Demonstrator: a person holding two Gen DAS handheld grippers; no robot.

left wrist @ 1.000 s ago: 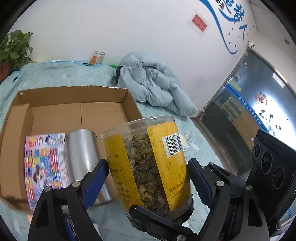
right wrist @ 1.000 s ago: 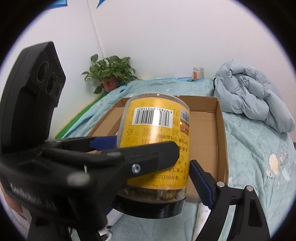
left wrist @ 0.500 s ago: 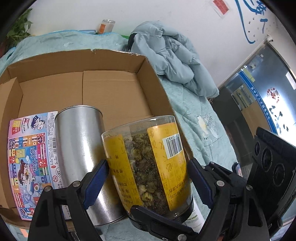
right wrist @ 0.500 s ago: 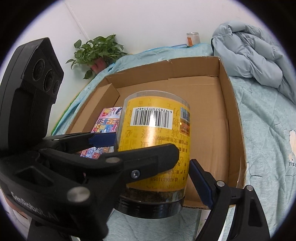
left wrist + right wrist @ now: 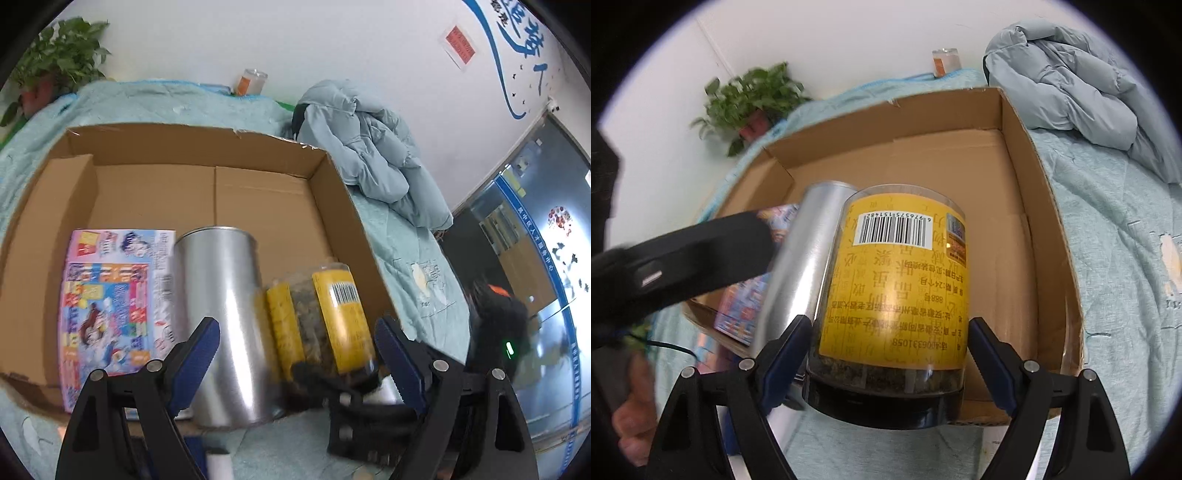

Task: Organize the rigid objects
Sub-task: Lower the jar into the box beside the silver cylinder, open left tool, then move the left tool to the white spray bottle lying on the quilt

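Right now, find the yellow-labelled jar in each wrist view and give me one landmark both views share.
Left wrist view: the yellow-labelled jar sits right of centre, low, beside the silver can.
Right wrist view: it fills the centre, between the right gripper fingers.
Shared landmark: the cardboard box behind it, seen in both views.

We see the cardboard box (image 5: pixel 325 173) open-topped, its far half bare. A picture box (image 5: pixel 114 310), metal can (image 5: pixel 221 314) and yellow jar (image 5: pixel 897 291) crowd the near wall, side by side.
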